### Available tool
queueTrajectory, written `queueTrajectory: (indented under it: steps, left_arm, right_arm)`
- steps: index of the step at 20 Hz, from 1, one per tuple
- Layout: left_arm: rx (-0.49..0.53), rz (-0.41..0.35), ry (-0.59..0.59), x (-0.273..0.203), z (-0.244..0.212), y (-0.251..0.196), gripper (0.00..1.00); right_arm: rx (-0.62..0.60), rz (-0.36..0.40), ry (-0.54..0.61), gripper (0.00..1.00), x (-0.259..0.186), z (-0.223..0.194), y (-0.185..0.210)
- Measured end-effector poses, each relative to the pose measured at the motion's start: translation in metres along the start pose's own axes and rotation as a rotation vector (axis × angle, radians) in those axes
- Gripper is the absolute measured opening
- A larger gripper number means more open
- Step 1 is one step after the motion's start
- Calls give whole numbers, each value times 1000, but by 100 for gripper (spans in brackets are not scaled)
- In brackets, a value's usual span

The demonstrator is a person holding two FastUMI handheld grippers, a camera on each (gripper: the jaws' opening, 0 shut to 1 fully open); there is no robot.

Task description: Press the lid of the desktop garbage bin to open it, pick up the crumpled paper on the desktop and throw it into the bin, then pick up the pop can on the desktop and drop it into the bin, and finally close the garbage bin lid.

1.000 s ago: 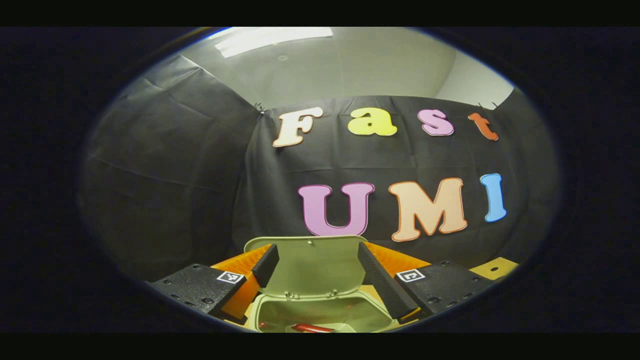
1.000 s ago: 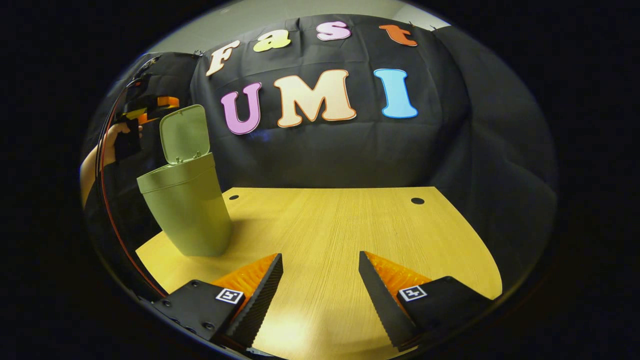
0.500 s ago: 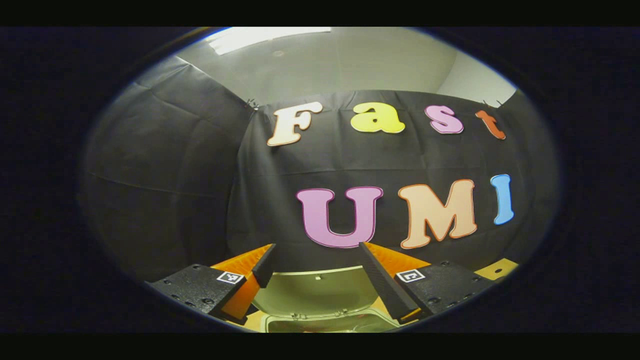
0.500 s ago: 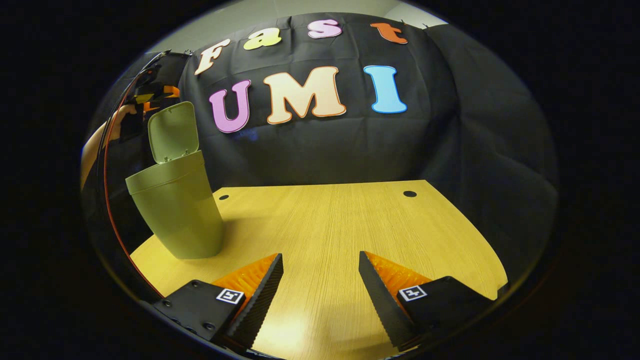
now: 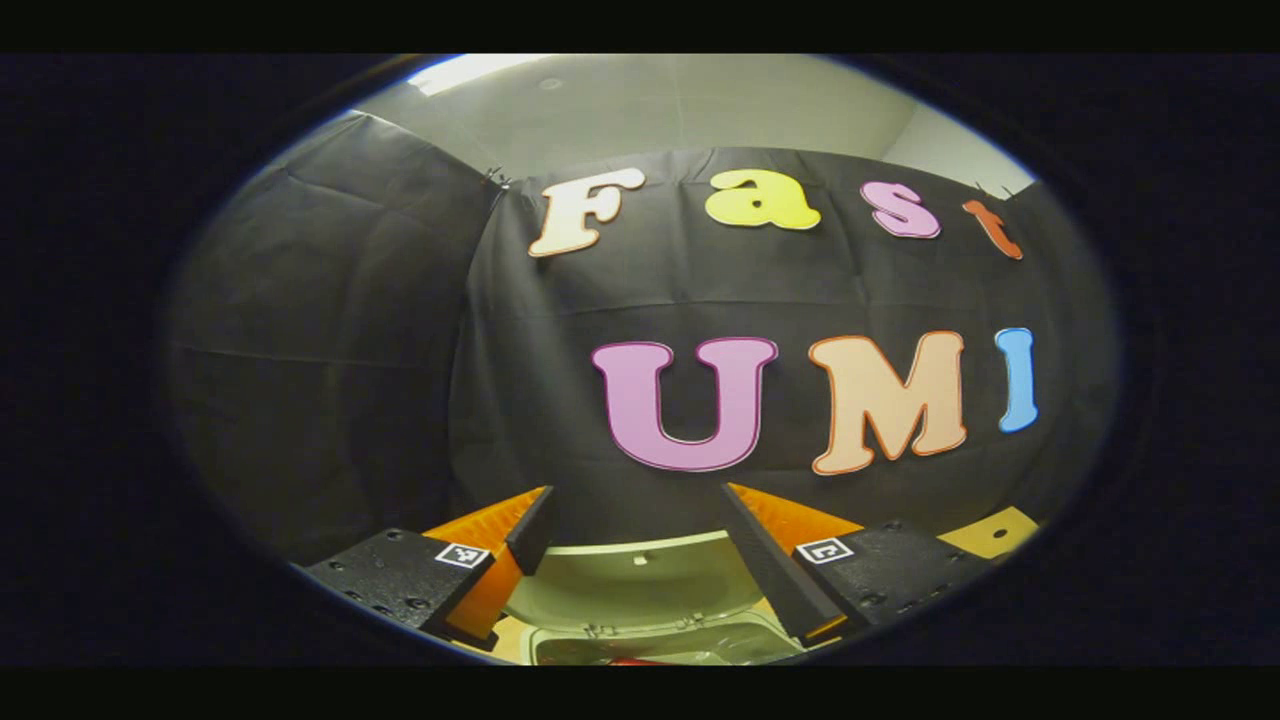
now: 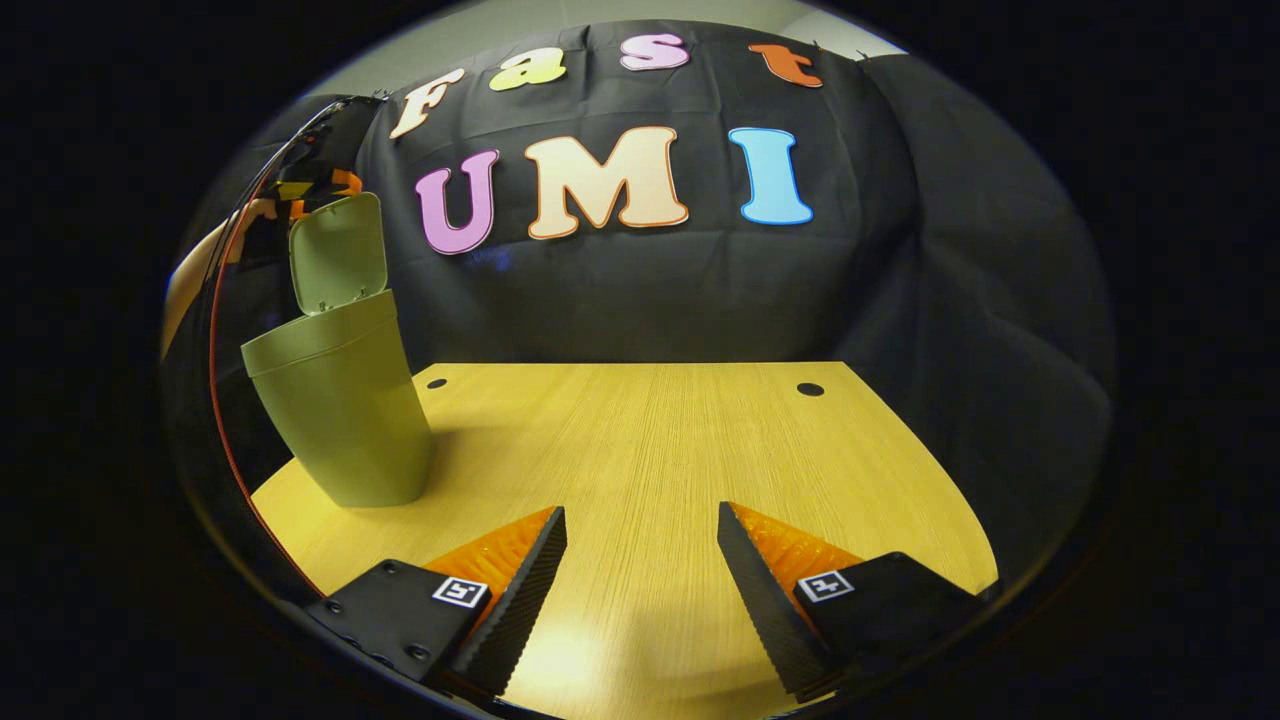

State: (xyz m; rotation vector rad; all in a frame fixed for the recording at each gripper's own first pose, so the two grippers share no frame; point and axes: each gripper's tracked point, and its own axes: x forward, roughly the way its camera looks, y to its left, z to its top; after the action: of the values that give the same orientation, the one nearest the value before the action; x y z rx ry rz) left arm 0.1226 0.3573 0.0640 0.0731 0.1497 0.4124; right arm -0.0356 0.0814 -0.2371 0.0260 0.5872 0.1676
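Bin at far left of surface, lid up (red thing inside, partly seen). L gripper above lid, jaws released. R gripper low over bare surface, jaws apart, holding nothing.

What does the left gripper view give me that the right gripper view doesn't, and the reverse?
Left gripper view: looks down past the left gripper's open jaws into the green plastic bin, with a red sliver inside, too cropped to identify. Right gripper view: the bin's outer wall, the hand holding the left gripper above it, and the right gripper's open jaws. Both: the green lid raised, the light wooden tabletop.
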Motion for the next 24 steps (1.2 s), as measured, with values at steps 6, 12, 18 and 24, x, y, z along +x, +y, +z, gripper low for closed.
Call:
queueTrajectory:
  steps: [6,12,18,24]
  left_arm:
    - [-20,-5,39,-35,-9,-8,96]
    - [-41,0,85,-73,-28,-12,96]
    - [-57,1,125,-108,-58,-19,96]
    - [-93,-18,227,-132,-113,-35,93]
  right_arm:
    - [-24,49,6,96,3,2,-3]
    - [-46,104,6,96,-1,2,-2]
    - [-70,143,1,96,-5,7,1]
    - [-80,170,3,96,-5,7,9]
